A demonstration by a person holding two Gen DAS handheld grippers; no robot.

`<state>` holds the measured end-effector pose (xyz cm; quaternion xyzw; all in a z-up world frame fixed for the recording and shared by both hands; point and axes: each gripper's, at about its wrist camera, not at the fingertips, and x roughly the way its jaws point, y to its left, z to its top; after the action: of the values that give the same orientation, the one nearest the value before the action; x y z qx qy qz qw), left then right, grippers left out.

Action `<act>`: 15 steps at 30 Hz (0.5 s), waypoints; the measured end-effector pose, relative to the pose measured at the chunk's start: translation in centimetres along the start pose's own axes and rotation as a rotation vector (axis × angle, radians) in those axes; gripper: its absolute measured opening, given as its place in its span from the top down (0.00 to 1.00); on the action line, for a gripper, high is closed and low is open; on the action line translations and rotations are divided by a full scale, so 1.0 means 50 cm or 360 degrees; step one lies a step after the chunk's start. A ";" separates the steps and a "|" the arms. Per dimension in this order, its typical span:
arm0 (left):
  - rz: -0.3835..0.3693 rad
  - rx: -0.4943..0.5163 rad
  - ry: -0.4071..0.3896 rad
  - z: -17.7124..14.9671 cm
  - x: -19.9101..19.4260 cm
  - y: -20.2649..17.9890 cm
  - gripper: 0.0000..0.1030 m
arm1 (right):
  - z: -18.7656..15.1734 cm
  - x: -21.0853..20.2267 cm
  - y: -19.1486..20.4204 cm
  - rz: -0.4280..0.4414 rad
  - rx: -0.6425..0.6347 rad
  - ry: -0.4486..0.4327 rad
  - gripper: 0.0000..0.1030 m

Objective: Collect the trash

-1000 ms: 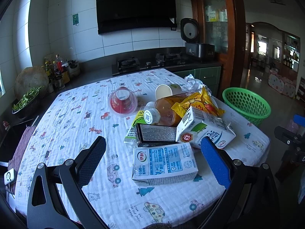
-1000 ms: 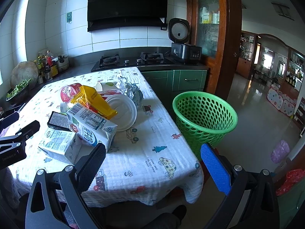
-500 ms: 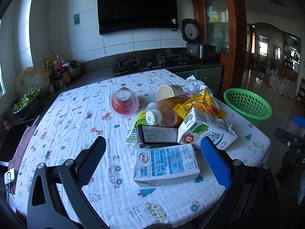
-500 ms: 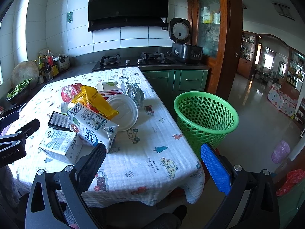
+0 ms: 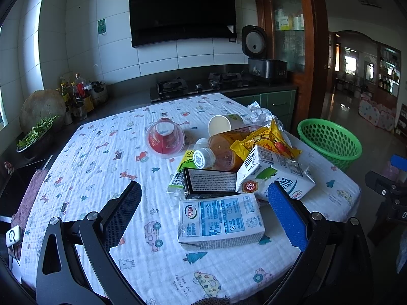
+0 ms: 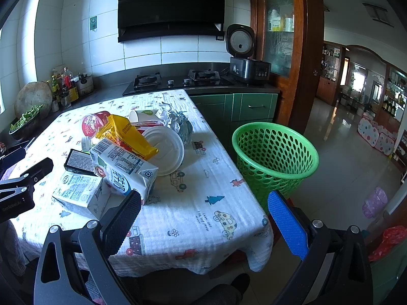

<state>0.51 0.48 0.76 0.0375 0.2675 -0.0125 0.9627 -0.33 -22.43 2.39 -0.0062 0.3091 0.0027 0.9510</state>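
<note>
A heap of trash lies on the printed tablecloth [image 5: 101, 157]: a blue-and-white milk carton [image 5: 220, 222], a taller white carton [image 5: 276, 178], a black box [image 5: 212, 182], an orange bottle [image 5: 221, 152], a yellow snack bag [image 5: 264, 139], an upturned red cup [image 5: 165, 139] and a paper cup [image 5: 222, 124]. My left gripper [image 5: 203, 203] hangs open just before the blue-and-white carton, which sits between its fingers' line. My right gripper [image 6: 203, 208] is open over the table's near right corner. The green basket [image 6: 274, 152] stands on the floor right of the table.
Crumpled foil [image 6: 178, 122] and a white plastic lid [image 6: 165, 152] sit at the heap's far side. A stove [image 6: 175, 80], rice cooker [image 6: 240, 40] and bottles [image 6: 63, 84] line the counter behind. A bowl of greens [image 5: 33, 134] is at the left. Open floor lies past the basket.
Both views have shifted only slightly; the left gripper has drawn back a little from the cartons. Nothing on the table has moved.
</note>
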 end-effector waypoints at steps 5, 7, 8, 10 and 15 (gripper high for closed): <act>0.0000 -0.0002 -0.0001 0.001 0.000 0.000 0.05 | 0.000 0.001 0.001 0.0001 -0.0001 0.0001 0.06; 0.0001 0.0001 0.0000 0.000 0.000 -0.001 0.05 | 0.000 0.001 0.001 0.0001 0.0002 0.0003 0.06; 0.0000 0.0001 0.0000 0.001 0.000 0.000 0.05 | 0.001 0.001 0.001 0.0002 0.0003 0.0003 0.06; 0.0001 0.0000 -0.0001 0.000 0.000 0.000 0.05 | 0.001 0.001 0.002 -0.0001 -0.0001 0.0002 0.06; 0.0002 0.0000 -0.0002 0.003 0.000 0.000 0.05 | 0.002 0.002 0.004 0.0001 -0.0008 0.0003 0.06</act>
<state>0.60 0.47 0.87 0.0375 0.2668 -0.0119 0.9630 -0.18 -22.22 2.41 -0.0085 0.3100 0.0038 0.9507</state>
